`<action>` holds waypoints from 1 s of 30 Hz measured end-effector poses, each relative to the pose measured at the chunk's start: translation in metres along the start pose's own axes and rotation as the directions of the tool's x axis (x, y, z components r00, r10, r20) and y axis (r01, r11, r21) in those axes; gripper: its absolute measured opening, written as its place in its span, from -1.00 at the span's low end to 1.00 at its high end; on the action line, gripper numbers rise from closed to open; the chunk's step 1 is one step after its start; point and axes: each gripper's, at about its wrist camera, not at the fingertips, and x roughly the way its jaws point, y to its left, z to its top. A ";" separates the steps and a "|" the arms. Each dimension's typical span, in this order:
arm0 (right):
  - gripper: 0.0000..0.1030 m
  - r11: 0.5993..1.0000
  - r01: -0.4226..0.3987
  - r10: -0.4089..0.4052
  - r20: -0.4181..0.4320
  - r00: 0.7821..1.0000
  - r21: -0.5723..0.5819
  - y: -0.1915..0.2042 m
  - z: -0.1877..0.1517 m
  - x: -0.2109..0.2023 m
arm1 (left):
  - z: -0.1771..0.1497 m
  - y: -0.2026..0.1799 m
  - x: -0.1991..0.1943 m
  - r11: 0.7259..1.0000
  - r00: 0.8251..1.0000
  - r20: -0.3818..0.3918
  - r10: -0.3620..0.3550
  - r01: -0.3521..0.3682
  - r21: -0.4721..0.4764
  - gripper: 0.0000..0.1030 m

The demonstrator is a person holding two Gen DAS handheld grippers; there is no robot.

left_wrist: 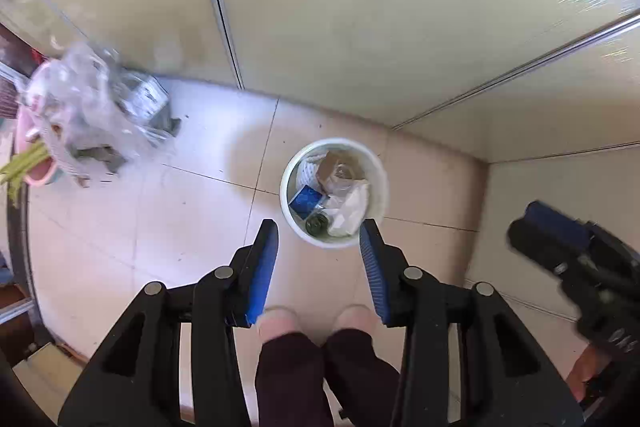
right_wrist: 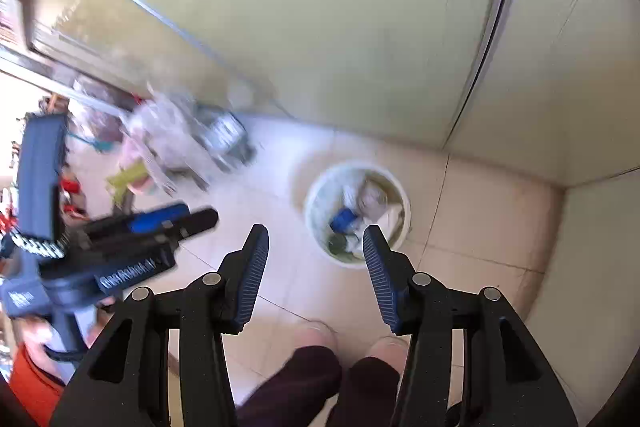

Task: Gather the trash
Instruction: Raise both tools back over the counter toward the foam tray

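Left wrist view showed a sharp pile of clear plastic bags (left_wrist: 92, 107) at left; right wrist view blurred it. One white bin (left_wrist: 334, 193) of trash stood on the floor (left_wrist: 192, 227) ahead. Left gripper (left_wrist: 319, 235) and right gripper (right_wrist: 316, 239) both spread, empty.

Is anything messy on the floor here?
Yes. A heap of clear plastic bags and scraps is spread over the tiles by the wall, left of the white bin, which already holds rubbish.

Black linkages, silver rivets, ribbed blue fingers (left_wrist: 262, 269); maroon trousers (left_wrist: 292, 379).
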 end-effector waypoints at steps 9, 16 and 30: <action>-0.10 1.000 0.004 0.003 0.224 0.975 -0.030 0.067 0.042 -0.207 | 0.007 -0.051 -0.204 0.999 0.992 0.127 0.002 -0.009 0.050 -0.21; -0.10 0.998 0.018 0.005 0.364 0.931 -0.057 0.087 0.065 -0.317 | 0.031 -0.064 -0.339 1.000 0.948 0.316 -0.022 0.021 0.006 -0.21; -0.10 0.997 0.073 -0.060 0.509 0.858 -0.004 0.114 0.160 -0.384 | 0.159 -0.042 -0.463 0.998 0.820 0.568 -0.069 0.050 0.049 0.16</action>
